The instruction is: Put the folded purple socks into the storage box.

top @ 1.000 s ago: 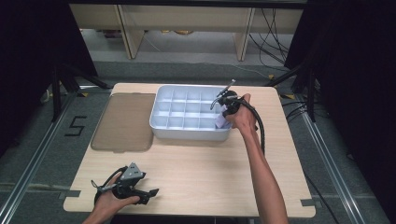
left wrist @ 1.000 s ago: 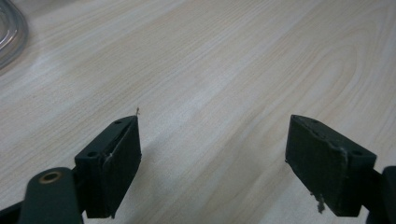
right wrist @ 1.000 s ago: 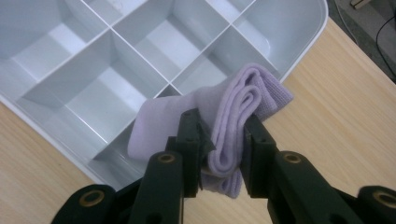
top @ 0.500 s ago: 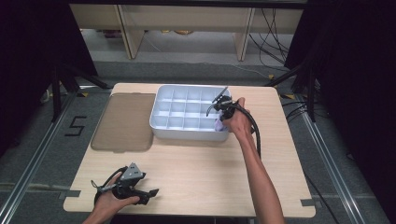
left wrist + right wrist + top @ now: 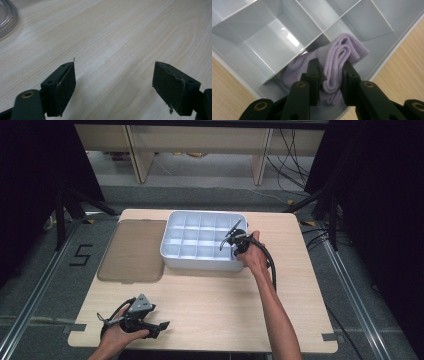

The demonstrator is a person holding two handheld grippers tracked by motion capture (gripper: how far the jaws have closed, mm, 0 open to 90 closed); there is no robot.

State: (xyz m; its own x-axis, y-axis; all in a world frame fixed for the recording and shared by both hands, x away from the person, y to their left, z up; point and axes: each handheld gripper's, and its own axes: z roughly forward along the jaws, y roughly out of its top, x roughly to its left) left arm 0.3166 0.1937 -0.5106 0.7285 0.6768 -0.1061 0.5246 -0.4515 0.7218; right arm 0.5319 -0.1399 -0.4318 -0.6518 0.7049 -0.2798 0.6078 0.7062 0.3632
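Note:
A folded lilac cloth (image 5: 337, 57) is pinched between the black jaws of my right gripper (image 5: 332, 71), which is shut on it. The cloth hangs down into the near right corner compartment of a pale grey divided tray (image 5: 259, 40), lying partly over a divider. From above, the right gripper (image 5: 235, 240) sits over the tray's (image 5: 200, 262) front right corner. My left gripper (image 5: 159, 326) rests low at the table's front left with a hand around it. Its jaws stand open (image 5: 113, 86) over bare wood with nothing between them.
A flat brownish lid (image 5: 132, 250) lies on the table left of the tray, and its clear rim (image 5: 7, 17) shows in the left gripper view. The right gripper's cable (image 5: 270, 262) trails along the forearm. Bare wooden tabletop (image 5: 215, 295) stretches between the two hands.
The right gripper has come down toward the tray's near right corner, carrying the cloth lower into the compartment. The left gripper has stayed where it was.

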